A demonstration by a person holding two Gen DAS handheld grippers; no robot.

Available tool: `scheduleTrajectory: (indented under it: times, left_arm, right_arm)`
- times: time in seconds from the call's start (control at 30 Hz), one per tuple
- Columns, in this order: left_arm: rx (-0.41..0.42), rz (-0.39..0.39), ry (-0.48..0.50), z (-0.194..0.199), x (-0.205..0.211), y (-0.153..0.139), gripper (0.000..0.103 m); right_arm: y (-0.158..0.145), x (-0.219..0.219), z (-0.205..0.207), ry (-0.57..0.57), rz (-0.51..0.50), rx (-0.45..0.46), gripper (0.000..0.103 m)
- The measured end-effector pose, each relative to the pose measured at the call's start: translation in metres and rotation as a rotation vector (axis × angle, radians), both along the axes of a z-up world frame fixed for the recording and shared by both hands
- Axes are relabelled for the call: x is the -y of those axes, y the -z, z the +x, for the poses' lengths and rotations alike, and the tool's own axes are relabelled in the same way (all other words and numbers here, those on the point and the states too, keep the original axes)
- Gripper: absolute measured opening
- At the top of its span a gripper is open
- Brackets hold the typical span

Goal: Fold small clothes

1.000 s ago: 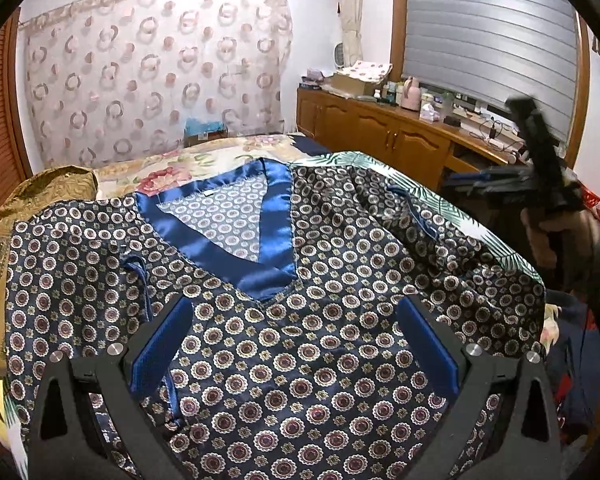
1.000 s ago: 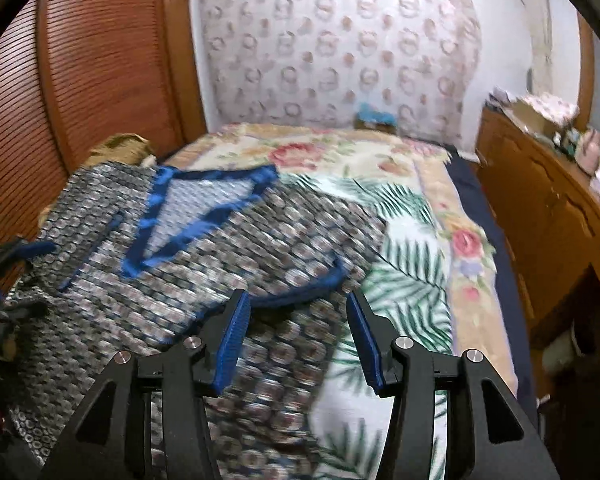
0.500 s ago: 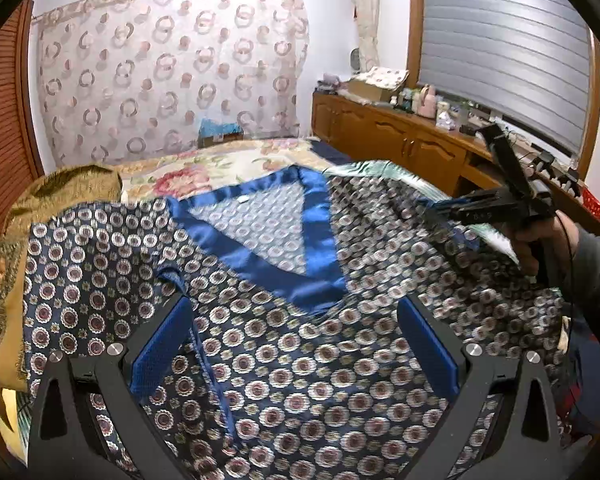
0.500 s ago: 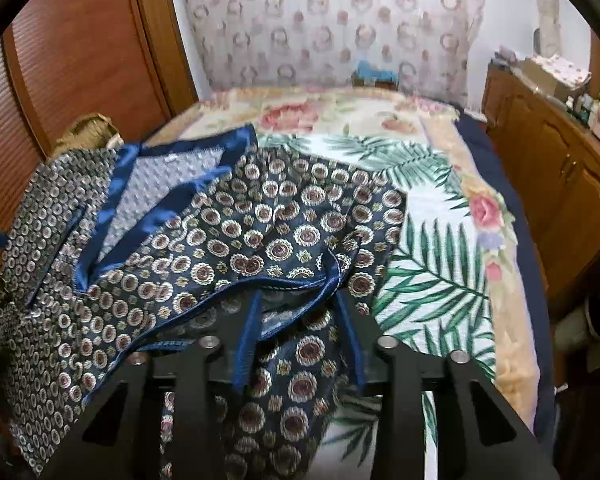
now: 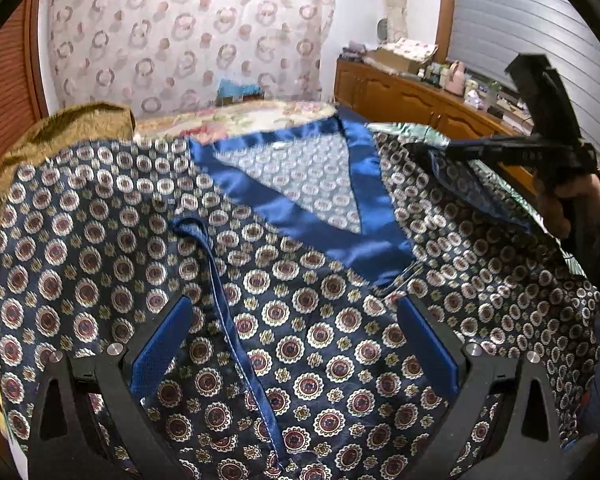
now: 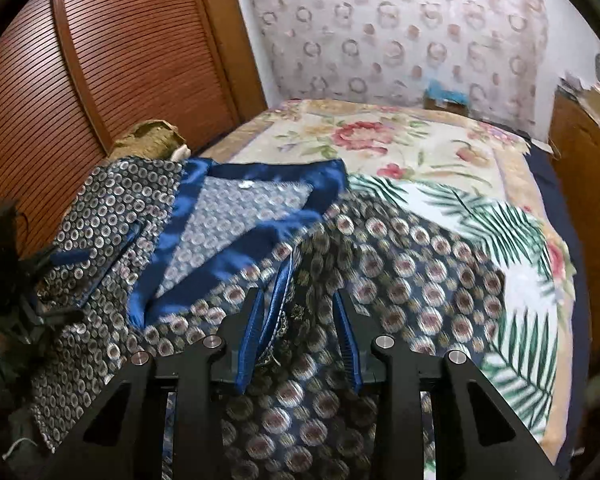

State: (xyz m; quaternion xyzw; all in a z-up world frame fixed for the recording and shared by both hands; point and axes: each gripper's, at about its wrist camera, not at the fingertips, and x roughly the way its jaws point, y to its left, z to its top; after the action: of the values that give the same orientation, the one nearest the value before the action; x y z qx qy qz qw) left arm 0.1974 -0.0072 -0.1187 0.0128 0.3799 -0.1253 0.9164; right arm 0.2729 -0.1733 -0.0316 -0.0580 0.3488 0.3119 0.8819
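The patterned garment (image 5: 300, 320), a dark silky top with medallion print and a bright blue V-neck band (image 5: 312, 220), lies spread face up across the near part of the bed (image 6: 420, 140), its neck toward the far wall. The right hand-held gripper (image 6: 295, 336) has just been closing its jaws, and now stands narrow with the blue-piped sleeve edge (image 6: 277, 292) bunched between its pads; the cloth rises to it in a fold, so it looks gripped, though blur leaves the contact itself unclear. In the left wrist view that same gripper shows at the right, lifting the right sleeve off the bed. The left hand-held gripper (image 5: 295, 360) hovers wide open over the garment's left chest, with a blue drawstring (image 5: 235, 320) running between its fingers, and holds nothing. The step in hand seems to be the first side fold: the right sleeve should be carried inward across the chest, and the left gripper probably needs to pin or take the opposite side. To the right of the garment the leaf-print bedcover lies bare, giving room; on the left a golden cushion (image 5: 59, 136) and the slatted wooden door (image 6: 79, 80) crowd that edge.
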Motion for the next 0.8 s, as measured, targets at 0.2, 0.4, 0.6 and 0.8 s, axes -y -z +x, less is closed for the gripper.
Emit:
scheduleTrajectory:
  times: [0.2,0.4,0.6,0.8]
  left_arm:
    - [-0.037,0.02,-0.025,0.004,-0.001,0.006,0.102]
    - [-0.119,0.056,-0.047,0.017,0.002,0.018,0.102]
    - [-0.123,0.095,-0.046,0.019,0.01,0.02,0.102]
    - [-0.123,0.094,-0.047,0.019,0.01,0.021,0.102]
  right_arm:
    - [0.008,-0.004,0.008,0.108,-0.153,0.077,0.048]
    - [0.032,-0.017,0.016,0.125,-0.225,0.044,0.05]
    - [0.024,-0.048,0.004,0.007,-0.169,0.019,0.05]
    - [-0.001,-0.051,-0.024,-0.018,-0.123,0.063,0.05]
